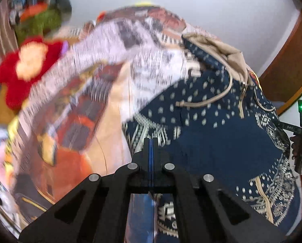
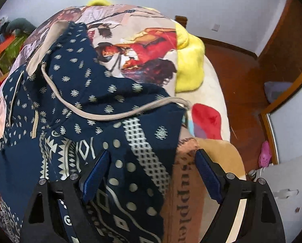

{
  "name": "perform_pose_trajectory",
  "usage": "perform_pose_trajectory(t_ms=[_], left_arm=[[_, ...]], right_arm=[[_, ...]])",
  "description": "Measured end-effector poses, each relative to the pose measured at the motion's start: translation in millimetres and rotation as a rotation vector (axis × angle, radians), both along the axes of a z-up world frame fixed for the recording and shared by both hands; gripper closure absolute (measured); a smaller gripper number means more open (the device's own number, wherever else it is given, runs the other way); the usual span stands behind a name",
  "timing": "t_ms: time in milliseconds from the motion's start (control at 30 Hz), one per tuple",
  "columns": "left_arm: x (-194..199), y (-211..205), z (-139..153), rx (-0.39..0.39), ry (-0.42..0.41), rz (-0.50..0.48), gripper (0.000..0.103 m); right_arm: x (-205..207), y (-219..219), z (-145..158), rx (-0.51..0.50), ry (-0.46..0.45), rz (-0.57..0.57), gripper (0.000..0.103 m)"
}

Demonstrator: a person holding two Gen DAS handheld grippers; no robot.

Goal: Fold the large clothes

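A navy hoodie (image 1: 221, 141) with cream patterns, a beige hood lining and drawcords lies on a picture-printed blanket (image 1: 76, 151). Its pale, inside-out sleeve (image 1: 114, 46) stretches up and left, blurred. My left gripper (image 1: 151, 141) is shut at the hoodie's patterned band, and cloth hangs right under its fingers. The right wrist view shows the same hoodie (image 2: 86, 93), one drawcord (image 2: 130, 111) trailing across it. My right gripper (image 2: 153, 160) stands open over the hoodie's right edge, one pad on the navy cloth and one over the tan blanket, neither pressing. A hand holds that gripper (image 1: 300, 137) at the far right.
A yellow plush cloth (image 2: 191, 64) and a red patch (image 2: 207, 119) lie beyond the hoodie. A red garment (image 1: 13, 77) and a pile of clothes (image 1: 39, 20) sit far left. Wooden floor (image 2: 242, 77), a mirror frame (image 2: 272, 121) and a pink shoe (image 2: 265, 158) are on the right.
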State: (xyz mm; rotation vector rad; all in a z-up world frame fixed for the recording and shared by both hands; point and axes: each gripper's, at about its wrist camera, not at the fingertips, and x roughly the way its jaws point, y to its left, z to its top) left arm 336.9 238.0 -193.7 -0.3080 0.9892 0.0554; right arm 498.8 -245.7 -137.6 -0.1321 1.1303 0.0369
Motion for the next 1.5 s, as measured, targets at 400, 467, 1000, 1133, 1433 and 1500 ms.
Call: perform_pose_trajectory(t_ms=[400, 467, 1000, 1133, 1433, 1500], left_arm=[[32.9, -16.3, -57.6, -0.217, 0.127, -0.006, 0.057], [40.3, -16.7, -71.2, -0.236, 0.163, 0.010, 0.057], [33.7, -53.2, -29.0, 0.002, 0.034, -0.034, 0.096], [18.6, -38.8, -1.4, 0.067, -0.031, -0.020, 0.096], [23.7, -37.4, -62.9, 0.074, 0.157, -0.065, 0.095], [23.4, -40.3, -69.9, 0.086, 0.170, -0.074, 0.095]], right_arm=[[-34.1, -34.2, 14.7, 0.079, 0.057, -0.073, 0.017], [-40.0, -34.9, 20.5, 0.081, 0.052, -0.062, 0.017], [-31.6, -6.4, 26.2, 0.142, 0.032, -0.021, 0.017], [-26.8, -2.9, 23.7, 0.135, 0.022, -0.025, 0.017], [-21.2, 5.8, -2.1, -0.037, 0.002, 0.024, 0.011], [-23.0, 1.4, -1.6, -0.023, 0.018, 0.018, 0.011]])
